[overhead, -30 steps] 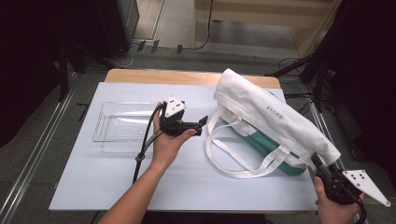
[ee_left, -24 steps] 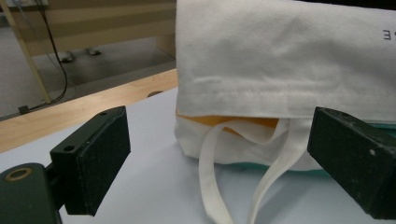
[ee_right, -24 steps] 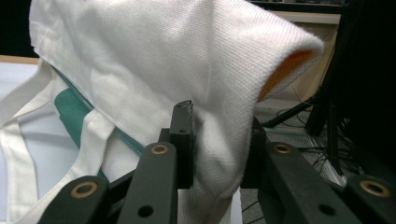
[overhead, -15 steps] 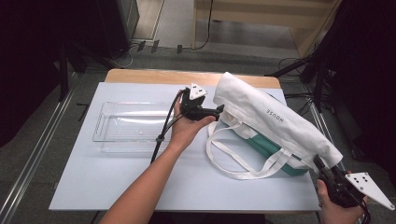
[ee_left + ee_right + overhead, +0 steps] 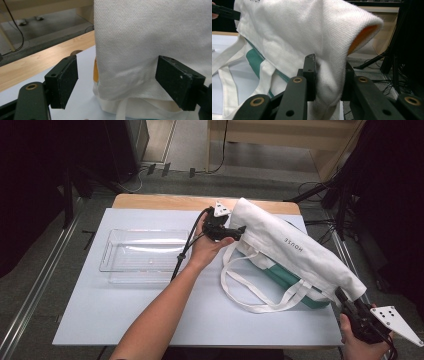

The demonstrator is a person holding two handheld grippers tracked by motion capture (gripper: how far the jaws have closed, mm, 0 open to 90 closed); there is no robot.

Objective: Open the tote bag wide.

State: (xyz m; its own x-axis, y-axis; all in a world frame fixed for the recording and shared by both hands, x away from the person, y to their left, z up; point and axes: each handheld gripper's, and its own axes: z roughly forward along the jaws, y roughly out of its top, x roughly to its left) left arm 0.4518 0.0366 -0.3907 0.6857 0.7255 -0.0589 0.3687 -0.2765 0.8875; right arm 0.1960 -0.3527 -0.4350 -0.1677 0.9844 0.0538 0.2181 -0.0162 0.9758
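Right gripper clamps tote bag; left gripper closing, pads clear of cloth.

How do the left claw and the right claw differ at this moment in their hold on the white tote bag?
The right claw is clamped on a fold of the white tote bag at its near right corner; the left claw has been closing, its jaws either side of the bag's far edge, pads not yet pressing. The right claw's jaws stand close together; the left claw's stand wide apart. Both are at the same bag, at opposite ends.
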